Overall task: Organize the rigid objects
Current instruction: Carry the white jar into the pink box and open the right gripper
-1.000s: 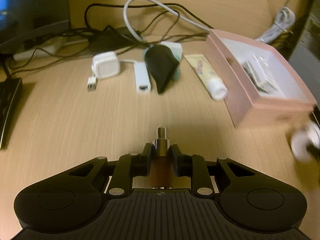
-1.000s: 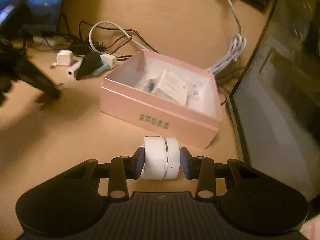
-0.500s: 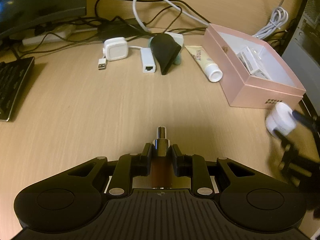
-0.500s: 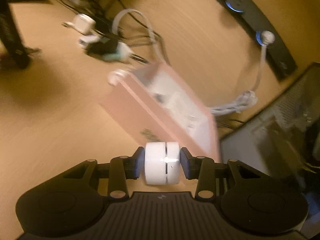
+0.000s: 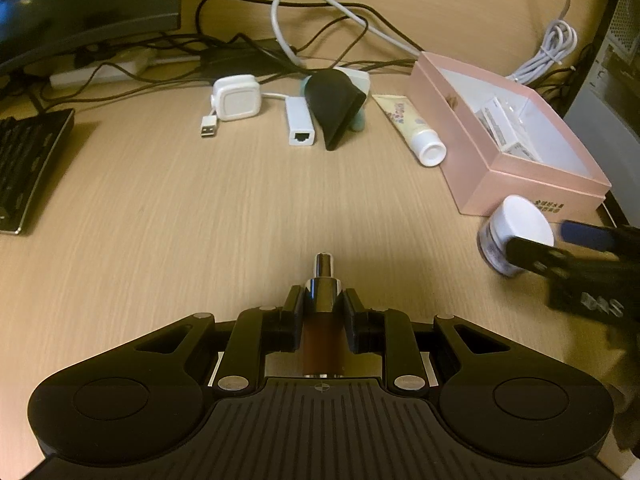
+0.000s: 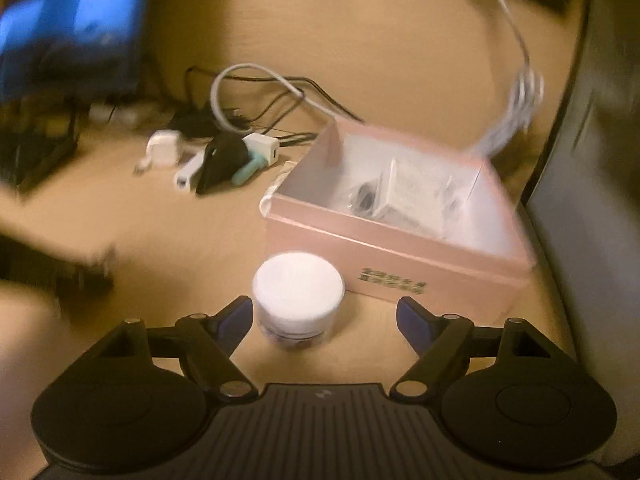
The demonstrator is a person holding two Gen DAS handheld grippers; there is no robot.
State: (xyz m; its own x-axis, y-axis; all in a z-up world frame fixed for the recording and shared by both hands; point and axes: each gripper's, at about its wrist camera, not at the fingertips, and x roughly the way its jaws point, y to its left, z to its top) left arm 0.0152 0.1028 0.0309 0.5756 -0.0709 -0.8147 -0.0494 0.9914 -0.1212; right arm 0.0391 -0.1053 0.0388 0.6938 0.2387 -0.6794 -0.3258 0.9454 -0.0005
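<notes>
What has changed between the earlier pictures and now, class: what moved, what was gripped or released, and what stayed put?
The right gripper has just opened its jaws and released the white-lidded jar, which now stands upright on the desk in front of the pink box, between the open fingers. The left gripper still clamps the small brown bottle. Box, cream tube and adapters stayed put.

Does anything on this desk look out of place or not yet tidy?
Yes. The white-lidded jar stands on the desk outside the pink box, between the right gripper's just-opened jaws. The cream tube also lies loose beside the box.
</notes>
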